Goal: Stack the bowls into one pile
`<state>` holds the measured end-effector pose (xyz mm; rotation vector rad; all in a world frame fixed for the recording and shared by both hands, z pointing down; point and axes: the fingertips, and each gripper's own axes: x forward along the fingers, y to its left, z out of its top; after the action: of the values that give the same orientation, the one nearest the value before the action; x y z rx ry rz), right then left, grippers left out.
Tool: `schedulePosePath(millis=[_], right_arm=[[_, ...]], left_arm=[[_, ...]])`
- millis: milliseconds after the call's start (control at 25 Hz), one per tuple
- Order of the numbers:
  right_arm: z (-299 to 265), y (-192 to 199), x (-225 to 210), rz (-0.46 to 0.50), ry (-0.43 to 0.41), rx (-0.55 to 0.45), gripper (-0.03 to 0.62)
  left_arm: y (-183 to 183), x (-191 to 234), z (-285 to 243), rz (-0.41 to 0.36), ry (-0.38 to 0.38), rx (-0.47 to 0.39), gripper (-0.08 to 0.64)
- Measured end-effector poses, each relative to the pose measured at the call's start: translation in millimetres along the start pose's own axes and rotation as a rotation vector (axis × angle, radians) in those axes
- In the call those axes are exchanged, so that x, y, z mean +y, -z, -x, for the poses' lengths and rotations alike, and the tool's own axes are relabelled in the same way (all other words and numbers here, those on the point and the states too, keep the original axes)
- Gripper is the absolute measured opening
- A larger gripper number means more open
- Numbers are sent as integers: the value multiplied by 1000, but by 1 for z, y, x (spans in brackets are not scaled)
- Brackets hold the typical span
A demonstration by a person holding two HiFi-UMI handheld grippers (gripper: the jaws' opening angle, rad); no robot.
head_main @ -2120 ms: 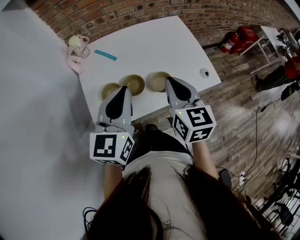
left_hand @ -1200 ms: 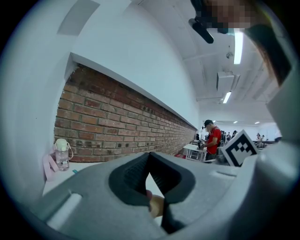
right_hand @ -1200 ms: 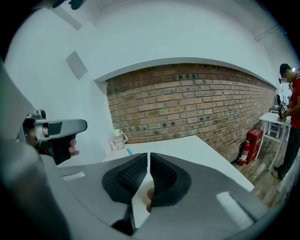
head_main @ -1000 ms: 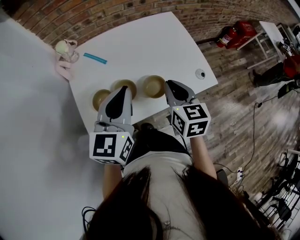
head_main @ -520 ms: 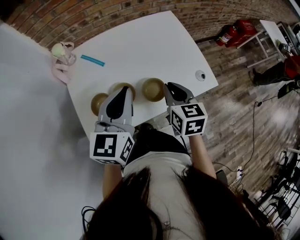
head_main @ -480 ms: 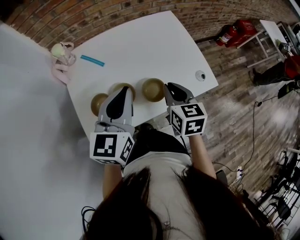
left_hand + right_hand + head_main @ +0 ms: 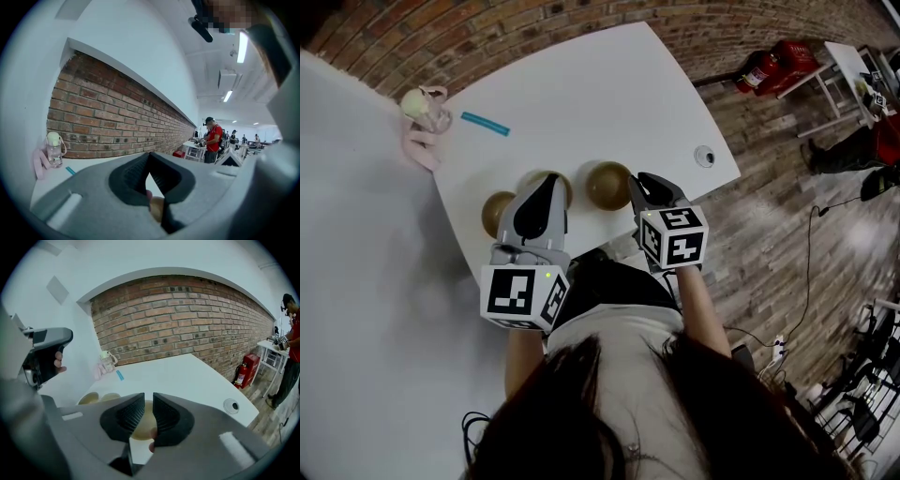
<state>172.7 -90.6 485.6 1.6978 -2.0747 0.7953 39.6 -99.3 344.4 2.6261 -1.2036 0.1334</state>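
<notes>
Three tan bowls stand in a row near the white table's front edge (image 7: 609,239): the left bowl (image 7: 497,212), the middle bowl (image 7: 534,180) and the right bowl (image 7: 607,185). My left gripper (image 7: 551,178) hangs over the middle bowl and hides part of it. In the left gripper view its pads meet at the tips (image 7: 150,155), holding nothing. My right gripper (image 7: 638,180) is just right of the right bowl. Its jaws (image 7: 148,397) have just been opening and stand a narrow gap apart. Nothing lies between them; the right bowl (image 7: 140,430) shows beyond them.
A clear bottle with a pink strap (image 7: 420,105) and a blue strip (image 7: 485,123) lie at the table's far left. A round cable port (image 7: 705,156) sits near the right corner. Red fire extinguishers (image 7: 787,58) stand on the wooden floor beyond.
My right gripper has sunk toward the table beside the right bowl. The left gripper has edged slightly forward over the middle bowl. The bowls have not moved.
</notes>
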Motion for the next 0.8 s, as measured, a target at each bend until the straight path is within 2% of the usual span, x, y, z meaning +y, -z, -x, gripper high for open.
schedulePosePath(millis=[800], right_arm=[[-36,38,-20,-38,-2,120,77]], left_arm=[[5,5,-21,-4,-10,23,0]])
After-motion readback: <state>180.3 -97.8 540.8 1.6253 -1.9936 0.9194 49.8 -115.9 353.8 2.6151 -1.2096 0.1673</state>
